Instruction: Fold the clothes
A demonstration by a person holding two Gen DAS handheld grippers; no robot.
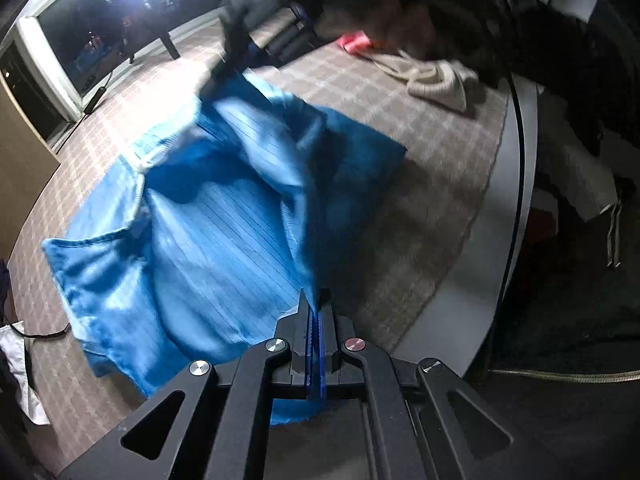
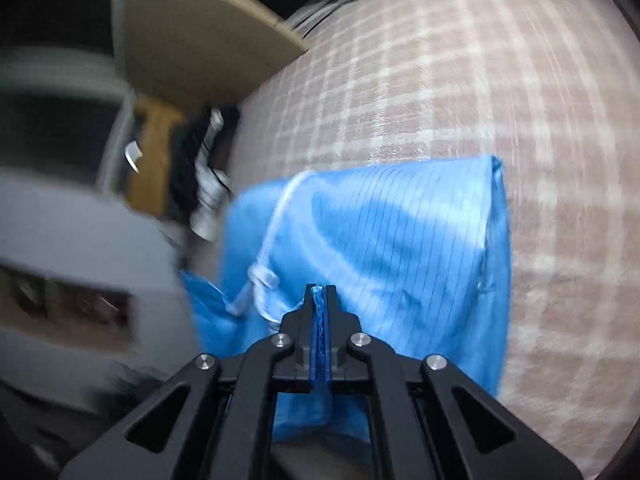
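Observation:
A blue garment with thin dark stripes (image 1: 208, 232) lies rumpled on a checked beige cloth. My left gripper (image 1: 314, 300) is shut on its near edge, with blue fabric pinched between the pads. In the left wrist view the other gripper shows blurred at the garment's far corner (image 1: 232, 52), lifting that part. In the right wrist view the same blue garment (image 2: 400, 240) hangs ahead, with a white cord (image 2: 276, 216) along its edge. My right gripper (image 2: 320, 292) is shut on a bunched fold of the blue fabric.
A cream garment (image 1: 432, 76) and a red item (image 1: 354, 42) lie at the far side of the checked cloth (image 1: 432, 184), under a person's blurred dark sleeve. The grey table rim (image 1: 516, 184) curves at the right. A tan board (image 2: 208, 36) and dark clutter stand left of the right gripper.

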